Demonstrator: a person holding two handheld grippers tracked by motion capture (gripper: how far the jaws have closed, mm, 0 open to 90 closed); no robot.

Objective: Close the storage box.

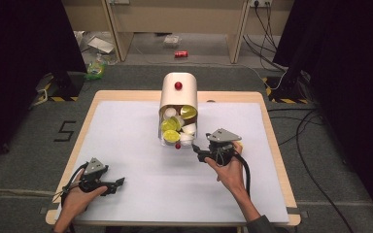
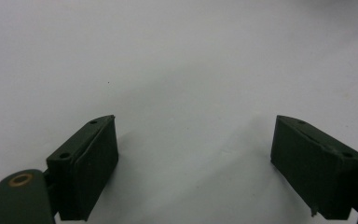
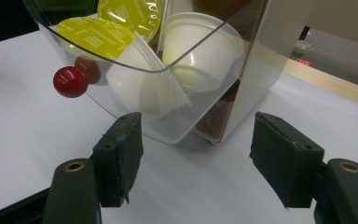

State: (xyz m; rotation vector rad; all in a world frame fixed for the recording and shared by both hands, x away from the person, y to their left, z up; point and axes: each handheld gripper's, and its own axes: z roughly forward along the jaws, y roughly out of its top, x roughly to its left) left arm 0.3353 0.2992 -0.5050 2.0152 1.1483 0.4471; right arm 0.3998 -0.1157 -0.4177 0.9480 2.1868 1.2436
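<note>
Nearest the high camera, two forearms come in from the bottom edge of the table [image 1: 126,97], each hand holding a gripper over the white mat [image 1: 141,189]. On the left, the left gripper [image 1: 118,184] sits low near the front left corner of the mat, jaws pointing toward the middle. Its own view shows the left gripper [image 2: 196,163] with jaws wide apart and bare white mat between them — nothing held.

Farther in, the right gripper [image 1: 197,151] points at the front right corner of a cream container [image 1: 177,94] that stands at the middle of the table, near the far edge. A clear drawer [image 1: 177,133] juts out of the container's front toward the person, filled with pods [image 1: 171,130] — some with yellow-green lids, some showing white cups. One red knob [image 1: 178,86] sits on the container's top, and a second red knob [image 1: 178,145] on the drawer's front.

From the right gripper view, the right gripper [image 3: 196,163] has its jaws spread apart, empty, just in front of the clear drawer [image 3: 168,126] but not touching it. White pods [image 3: 200,46] and yellow-lidded pods [image 3: 98,35] lie tilted inside, and the drawer's red knob [image 3: 70,81] sticks out at the left.

Beyond the table, a red can [image 1: 180,54] lies on the floor among cables.
</note>
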